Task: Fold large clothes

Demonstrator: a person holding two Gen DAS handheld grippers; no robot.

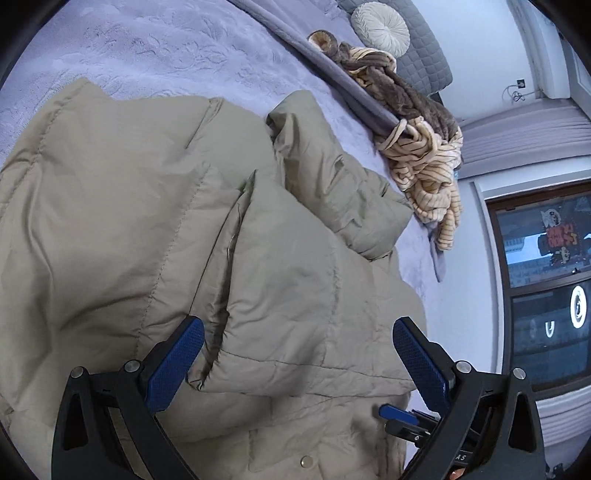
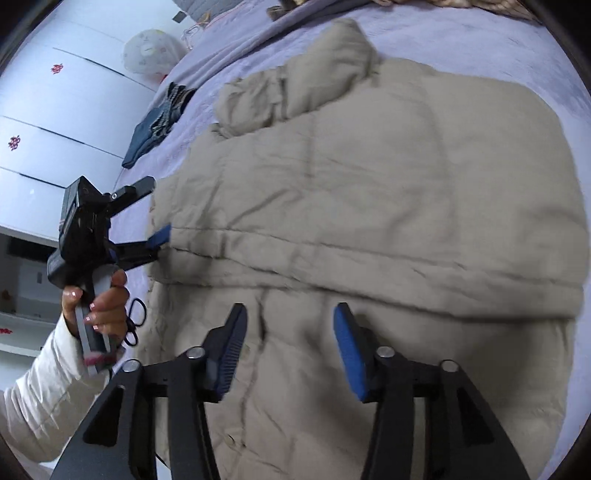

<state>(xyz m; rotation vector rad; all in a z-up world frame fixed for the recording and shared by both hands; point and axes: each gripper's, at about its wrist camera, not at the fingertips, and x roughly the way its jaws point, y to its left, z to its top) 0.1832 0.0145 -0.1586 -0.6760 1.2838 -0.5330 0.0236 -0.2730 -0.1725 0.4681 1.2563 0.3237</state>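
A large beige puffer coat [image 1: 129, 206] lies spread on the lavender bedspread [image 1: 147, 48], with a sleeve or panel folded over its middle. My left gripper [image 1: 298, 325] hovers just over that folded layer, jaws wide and open, pads clear of the fabric. In the right wrist view the coat [image 2: 369, 192] fills the frame, slightly blurred. My right gripper [image 2: 290, 310] stands open above its lower part with nothing between the pads. The left gripper [image 2: 155, 210], held by a hand in a white sleeve, sits at the coat's left edge. A blue pad [image 1: 397, 412] of the right gripper shows at the bottom right of the left wrist view.
A heap of striped beige and brown cloth [image 1: 424, 162] lies at the bed's far edge, near a round cream cushion [image 1: 380, 26]. Dark blue clothes [image 2: 155, 125] lie on the bed left of the coat. Black scissors [image 2: 135, 325] rest beside the hand. White wardrobe doors [image 2: 55, 122] stand beyond.
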